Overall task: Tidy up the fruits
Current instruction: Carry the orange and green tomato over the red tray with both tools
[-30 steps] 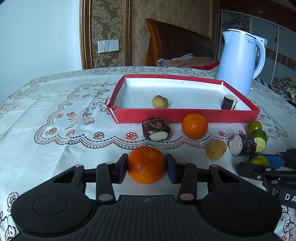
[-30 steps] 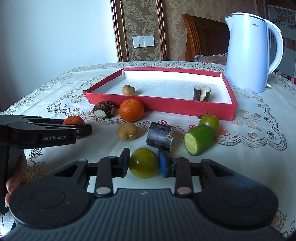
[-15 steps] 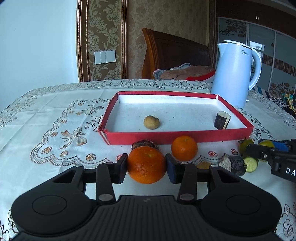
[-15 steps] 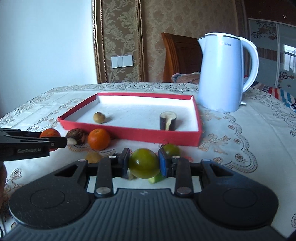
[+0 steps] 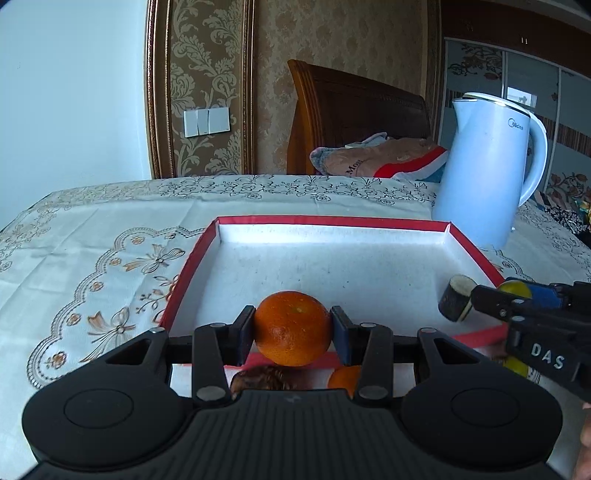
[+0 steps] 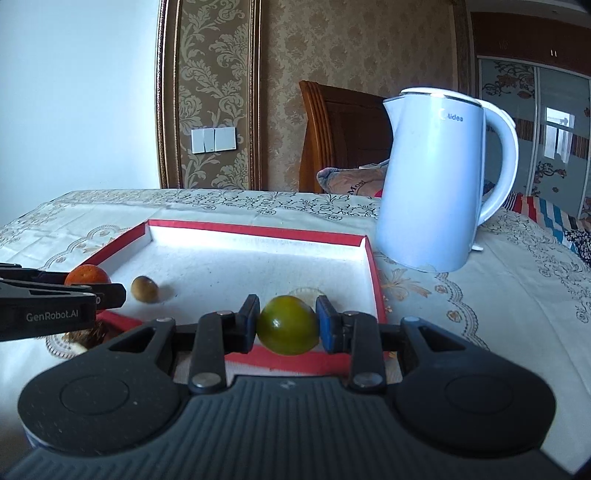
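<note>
Left wrist view is showing the left claw point(image 5: 293, 329) clamping a round, dimpled orange mandarin point(image 5: 293, 328) over the near edge of the shallow red cardboard tray point(image 5: 192, 266) with its white, grainy floor. Right wrist view is showing the right claw point(image 6: 287, 325) pinching a smooth, glossy green-yellow round fruit point(image 6: 287, 325) above the same tray's near right corner, both claws tilting slightly downward over the embroidered cream tablecloth on the counter point(image 6: 480, 280).

Ahead of me a table under an embroidered cream tablecloth point(image 5: 110, 236) fills the near ground. Behind it, a plain pale wall point(image 5: 74, 92) on the left meets damask wallpaper point(image 5: 332, 33) in gilt framing, with a triple light switch point(image 5: 206, 122). A carved wooden headboard point(image 5: 354, 118) stands far centre, patterned sliding wardrobe doors point(image 6: 546, 110) far right. Daylight is soft.
</note>
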Demonstrator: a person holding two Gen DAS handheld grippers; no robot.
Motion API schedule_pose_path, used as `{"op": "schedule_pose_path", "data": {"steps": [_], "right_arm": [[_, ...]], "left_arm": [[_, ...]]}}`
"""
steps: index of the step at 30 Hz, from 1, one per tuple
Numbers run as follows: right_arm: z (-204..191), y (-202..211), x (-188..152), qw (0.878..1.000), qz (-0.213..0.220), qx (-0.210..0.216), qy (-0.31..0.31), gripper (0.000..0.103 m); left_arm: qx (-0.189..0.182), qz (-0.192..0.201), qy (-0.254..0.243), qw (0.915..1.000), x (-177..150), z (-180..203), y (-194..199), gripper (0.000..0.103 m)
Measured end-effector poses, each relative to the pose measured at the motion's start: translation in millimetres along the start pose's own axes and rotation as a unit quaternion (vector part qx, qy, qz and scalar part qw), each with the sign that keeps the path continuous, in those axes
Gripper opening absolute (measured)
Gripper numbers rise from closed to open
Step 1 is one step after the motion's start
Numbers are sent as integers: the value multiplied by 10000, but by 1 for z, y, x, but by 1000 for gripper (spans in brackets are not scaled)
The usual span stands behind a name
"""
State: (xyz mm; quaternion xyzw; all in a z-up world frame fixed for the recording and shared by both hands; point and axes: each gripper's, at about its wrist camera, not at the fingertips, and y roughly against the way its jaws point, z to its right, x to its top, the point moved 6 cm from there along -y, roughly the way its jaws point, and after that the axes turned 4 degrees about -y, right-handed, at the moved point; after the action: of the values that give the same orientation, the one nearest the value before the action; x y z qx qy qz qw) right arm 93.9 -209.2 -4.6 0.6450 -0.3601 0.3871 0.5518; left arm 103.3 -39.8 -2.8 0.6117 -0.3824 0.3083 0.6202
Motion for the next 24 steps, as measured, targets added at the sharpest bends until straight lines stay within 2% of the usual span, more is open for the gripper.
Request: {"op": "schedule_pose_path", "data": {"steps": [6,9,13,24], "right_arm": [[-2,-26,-1,9990,-326,213,-233,31],[-4,-31,-1,9989,-360,211,-225,31],[-8,-40,3,9992,-316,147,-184,31],[-6,-63,9,9996,-255,-88,-107,31]], "left_arm": [[64,-140,-6,9999,4,4,-21,42],[60,-244,63,9997,4,2,-31,43],[228,-257,62,9994,6,-1,-40,42],[353,-19,63,9994,16,-6,-54,43]]}}
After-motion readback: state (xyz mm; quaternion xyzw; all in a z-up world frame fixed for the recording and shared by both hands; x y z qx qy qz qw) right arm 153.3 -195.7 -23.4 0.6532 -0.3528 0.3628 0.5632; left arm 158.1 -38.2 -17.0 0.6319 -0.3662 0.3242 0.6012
